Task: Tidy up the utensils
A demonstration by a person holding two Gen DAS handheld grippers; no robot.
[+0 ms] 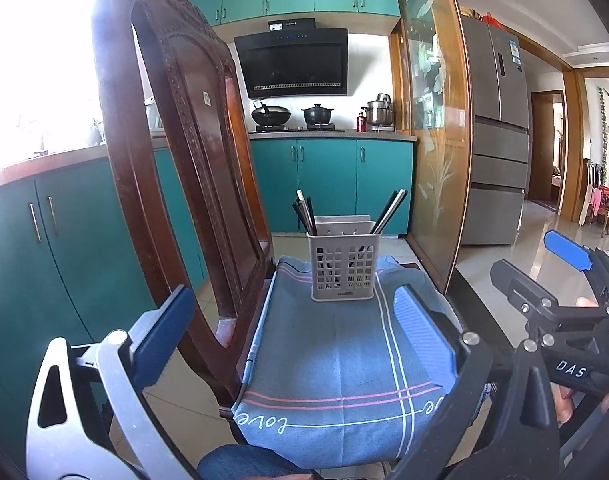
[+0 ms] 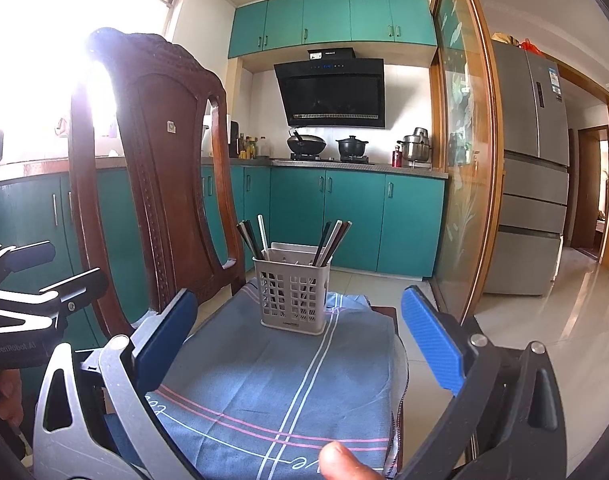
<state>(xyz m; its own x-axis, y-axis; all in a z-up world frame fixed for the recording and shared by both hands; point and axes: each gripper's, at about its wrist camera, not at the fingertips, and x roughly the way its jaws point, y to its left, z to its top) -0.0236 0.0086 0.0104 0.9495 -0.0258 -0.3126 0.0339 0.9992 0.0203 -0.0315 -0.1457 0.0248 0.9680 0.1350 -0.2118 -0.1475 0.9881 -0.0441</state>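
While both grippers hung near the camera with nothing between their fingers, each stood spread wide. From the left wrist view, the left gripper (image 1: pixel 292 328) had its blue pads parted over the near half of the cloth (image 1: pixel 336 364), and the right gripper (image 1: pixel 544 268) showed at the right edge, also splayed, with a fingertip of the hand visible behind its black frame. From the right wrist view, the right gripper (image 2: pixel 300 332) framed the same cloth (image 2: pixel 272 384), a thumb (image 2: pixel 340 460) poked up at the bottom edge, and the left gripper (image 2: pixel 52 272) sat at the left edge, released.

Beneath them lay the blue-grey cloth with pink and white stripes and the word "love", draped over a chair seat. Farther along the cloth, at its far end, stood the caddy (image 1: pixel 343 266), a pale plastic lattice basket, upright. Chopsticks (image 1: pixel 304 216) leaned out of its left side and more leaned out of its right side; a white insert showed between them. Left of the caddy rose the carved wooden chair back (image 1: pixel 176 128).

Beyond, teal cabinets (image 1: pixel 328 184) ran under a counter with a wok (image 1: pixel 270 114), a black pot and a steel pot. A black hood (image 1: pixel 294 62) hung above, and a grey fridge (image 1: pixel 496 140) stood far right.
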